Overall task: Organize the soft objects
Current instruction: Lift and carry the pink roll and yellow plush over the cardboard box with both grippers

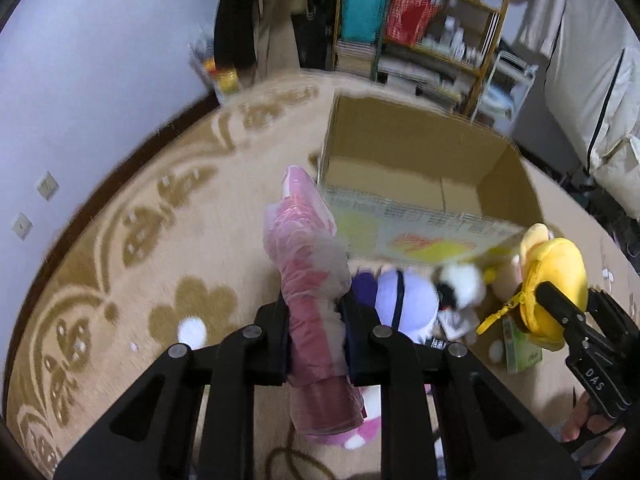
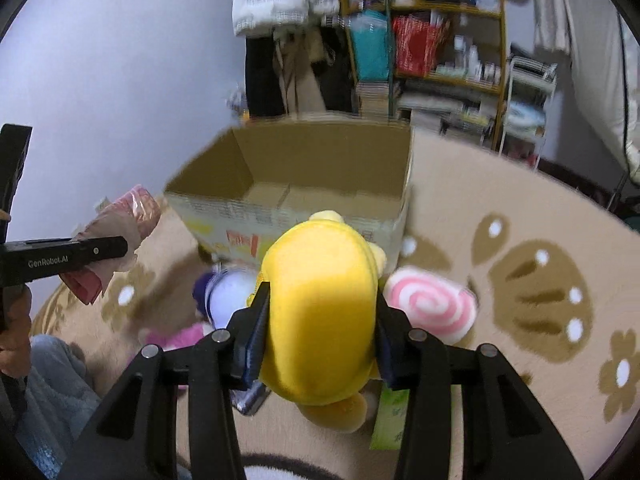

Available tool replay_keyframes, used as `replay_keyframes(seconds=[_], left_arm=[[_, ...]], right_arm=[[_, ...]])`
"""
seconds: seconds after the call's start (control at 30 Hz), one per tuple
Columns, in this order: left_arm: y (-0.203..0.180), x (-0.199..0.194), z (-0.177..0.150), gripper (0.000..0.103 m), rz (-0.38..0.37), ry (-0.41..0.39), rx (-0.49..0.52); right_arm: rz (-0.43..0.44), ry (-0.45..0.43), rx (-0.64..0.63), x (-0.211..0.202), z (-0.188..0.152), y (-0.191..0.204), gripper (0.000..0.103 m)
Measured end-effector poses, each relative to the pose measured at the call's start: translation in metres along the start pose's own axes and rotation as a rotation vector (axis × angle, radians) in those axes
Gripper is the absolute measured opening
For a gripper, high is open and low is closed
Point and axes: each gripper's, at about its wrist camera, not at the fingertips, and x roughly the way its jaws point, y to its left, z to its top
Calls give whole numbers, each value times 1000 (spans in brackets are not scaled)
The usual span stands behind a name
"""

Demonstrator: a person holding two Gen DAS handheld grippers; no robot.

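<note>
— While both grippers hang over the rug (image 1: 120, 208), what's pinched?
— Left gripper (image 1: 314, 320) clamps the pink wrapped toy (image 1: 308, 264); right gripper (image 2: 320, 312) squeezes the yellow plush (image 2: 320, 312). The cardboard box (image 2: 320, 168) lies beyond both fingertips.

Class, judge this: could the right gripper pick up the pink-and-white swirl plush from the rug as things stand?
Probably not yet. The right gripper is shut on the yellow plush, so its jaws are full, though the swirl plush lies uncovered just beside it.
</note>
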Motion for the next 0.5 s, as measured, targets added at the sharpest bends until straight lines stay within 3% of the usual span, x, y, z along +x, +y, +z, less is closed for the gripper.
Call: replay_keyframes(seconds=[0.2,0.5], left_arm=[[-7,-28,16,19,22,-176,11],[-44,-51,37,19,31,-264,107]], right_arm=[[-8,-121,0,-22,17,3,48],[-3,-177,-19,-22,41,6,48]])
